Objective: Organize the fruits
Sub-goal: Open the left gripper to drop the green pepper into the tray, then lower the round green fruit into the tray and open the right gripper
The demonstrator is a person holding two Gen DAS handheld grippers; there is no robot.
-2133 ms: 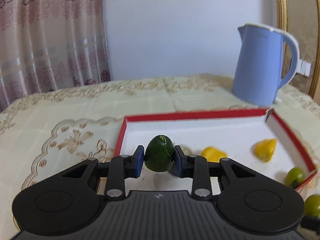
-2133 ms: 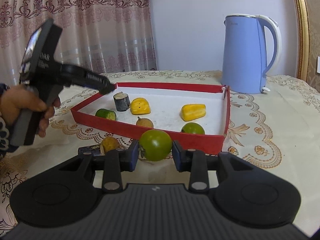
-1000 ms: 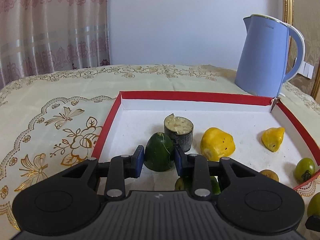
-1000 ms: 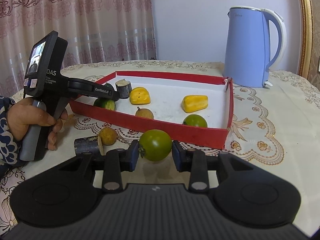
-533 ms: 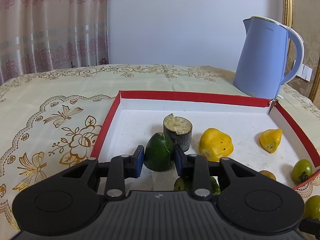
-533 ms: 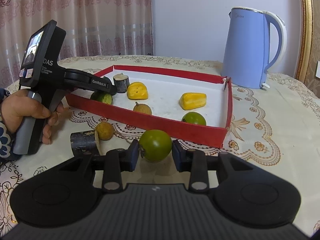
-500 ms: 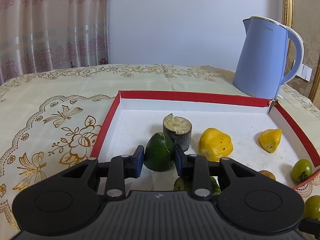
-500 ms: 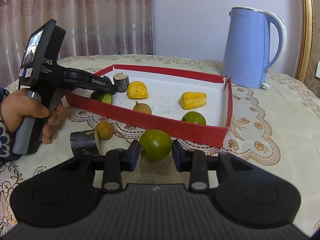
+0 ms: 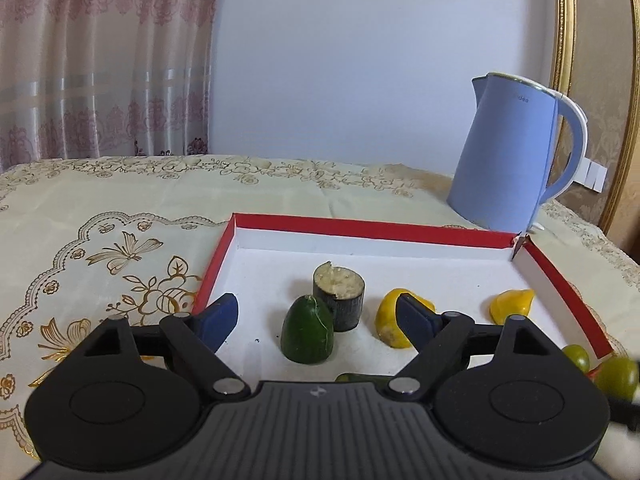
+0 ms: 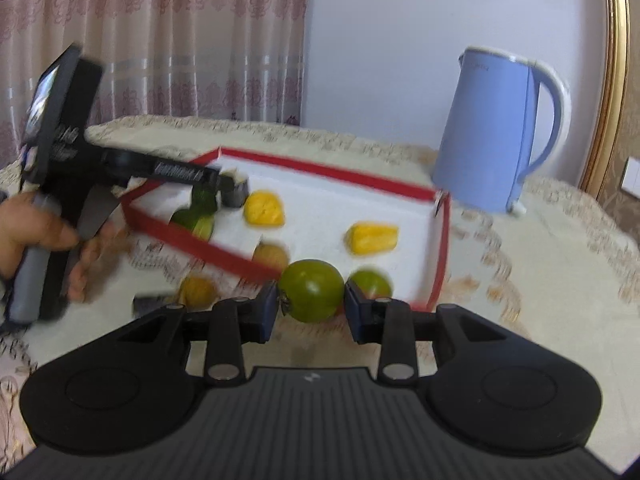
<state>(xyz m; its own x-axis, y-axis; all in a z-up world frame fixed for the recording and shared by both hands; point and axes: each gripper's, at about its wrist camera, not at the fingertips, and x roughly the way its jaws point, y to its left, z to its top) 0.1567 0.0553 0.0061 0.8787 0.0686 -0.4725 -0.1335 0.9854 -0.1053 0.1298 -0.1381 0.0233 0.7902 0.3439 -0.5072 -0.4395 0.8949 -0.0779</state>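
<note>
The desk (image 9: 120, 200), under an embroidered cloth, bears a red tray (image 9: 360, 229), a blue kettle (image 9: 508, 160) and a loose brown fruit (image 10: 196, 291).

Red-rimmed white tray (image 9: 372, 230), pale blue kettle (image 9: 508, 160), gold-embroidered cream tablecloth (image 9: 100, 200).

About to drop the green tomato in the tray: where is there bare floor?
Bare white floor runs along the red tray's far wall and between the yellow pieces. The left corner is crowded: dark stump, green piece. The right hand-held gripper holds the green tomato.

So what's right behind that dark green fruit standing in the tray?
A dark cut stump piece stands just behind the green fruit; its lower left side is covered by it.
</note>
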